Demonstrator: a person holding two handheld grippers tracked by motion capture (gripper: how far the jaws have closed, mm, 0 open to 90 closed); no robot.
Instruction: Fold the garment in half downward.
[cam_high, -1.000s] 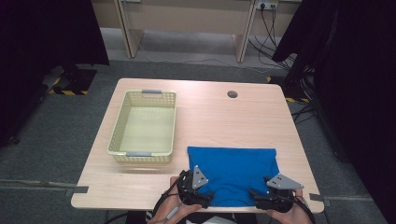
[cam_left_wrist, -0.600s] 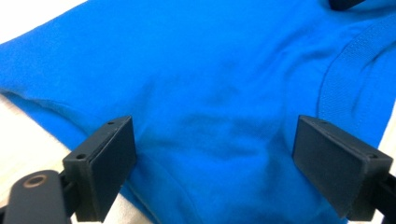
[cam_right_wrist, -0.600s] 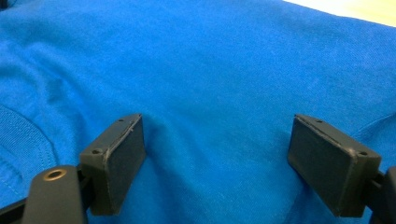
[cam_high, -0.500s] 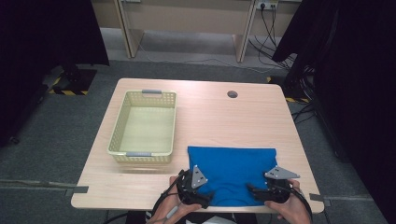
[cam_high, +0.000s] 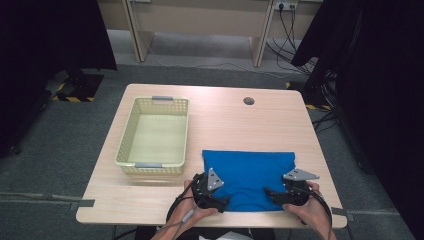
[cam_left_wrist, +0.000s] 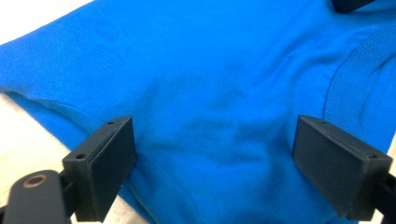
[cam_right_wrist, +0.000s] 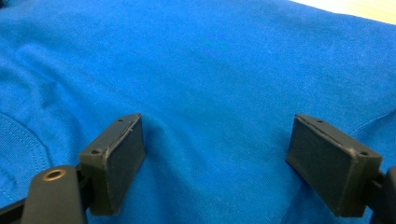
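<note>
A folded blue cloth (cam_high: 247, 167) lies flat on the near right part of the wooden table (cam_high: 240, 125). My left gripper (cam_high: 224, 201) rests at its near left corner, jaws open over the fabric. In the left gripper view the gripper (cam_left_wrist: 215, 158) straddles blue cloth (cam_left_wrist: 187, 60) with a ribbed band (cam_left_wrist: 345, 79) at the right; the pads do not pinch it. My right gripper (cam_high: 271, 193) sits at the near right corner, pointing left. In the right gripper view it (cam_right_wrist: 215, 158) stands open over smooth cloth (cam_right_wrist: 210, 60).
An empty pale yellow slatted basket (cam_high: 125, 145) stands on the table's left half. A round cable hole (cam_high: 248, 101) is near the far edge. Dark curtains flank the table, and desk legs and cables stand beyond it.
My right gripper has shifted a little to the left, further over the cloth's near right corner. The left gripper and the cloth have stayed put.
</note>
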